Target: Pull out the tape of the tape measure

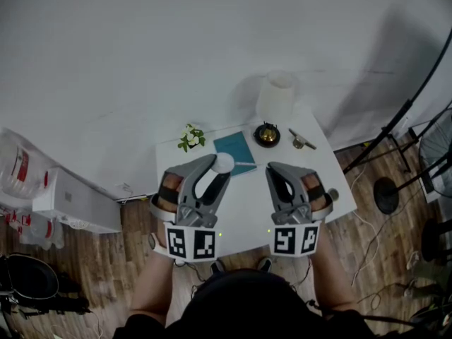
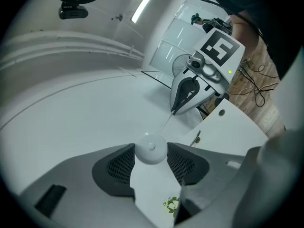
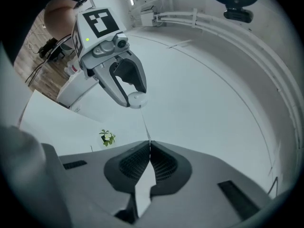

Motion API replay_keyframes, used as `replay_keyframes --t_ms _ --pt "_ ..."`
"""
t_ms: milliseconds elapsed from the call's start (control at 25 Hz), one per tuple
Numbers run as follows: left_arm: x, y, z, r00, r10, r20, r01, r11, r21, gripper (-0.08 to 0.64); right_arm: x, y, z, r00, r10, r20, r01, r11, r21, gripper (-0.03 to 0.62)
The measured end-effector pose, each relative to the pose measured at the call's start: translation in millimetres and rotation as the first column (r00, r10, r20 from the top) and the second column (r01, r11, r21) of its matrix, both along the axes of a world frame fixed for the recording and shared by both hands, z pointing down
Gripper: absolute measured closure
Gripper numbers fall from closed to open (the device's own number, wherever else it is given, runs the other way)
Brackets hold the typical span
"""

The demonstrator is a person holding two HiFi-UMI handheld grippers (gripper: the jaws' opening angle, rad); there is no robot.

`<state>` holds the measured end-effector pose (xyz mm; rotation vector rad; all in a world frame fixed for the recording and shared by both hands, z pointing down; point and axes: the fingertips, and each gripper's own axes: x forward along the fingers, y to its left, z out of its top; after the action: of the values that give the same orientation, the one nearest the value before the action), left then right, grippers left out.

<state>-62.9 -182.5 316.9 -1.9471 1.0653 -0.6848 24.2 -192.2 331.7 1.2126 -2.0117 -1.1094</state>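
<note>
So the left gripper [image 1: 219, 167] has its fingers [image 2: 118, 167] spread wide but clamped on the little round white tape measure [image 2: 151, 148], held up in the air over the white tabletop [image 1: 240, 210]. The right gripper [image 3: 150, 148] sits just across from it, fingers [image 3: 166, 165] pinched together on the end of the thin tape [image 3: 145, 125], which runs straight between the two.

Bright ceiling strip light [image 2: 142, 6]; gripper views fisheye-warped w/ dark edges.
</note>
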Motion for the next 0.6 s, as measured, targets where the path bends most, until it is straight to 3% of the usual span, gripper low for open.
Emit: replay_keyframes --t_ms 600 --pt "-27.0 0.3 -11.1 0.997 -0.032 -0.077 0.031 0.999 -0.015 0.347 38.6 -2.9 -9.7 0.993 0.105 0.046 -0.106 0.994 0.003 0.584"
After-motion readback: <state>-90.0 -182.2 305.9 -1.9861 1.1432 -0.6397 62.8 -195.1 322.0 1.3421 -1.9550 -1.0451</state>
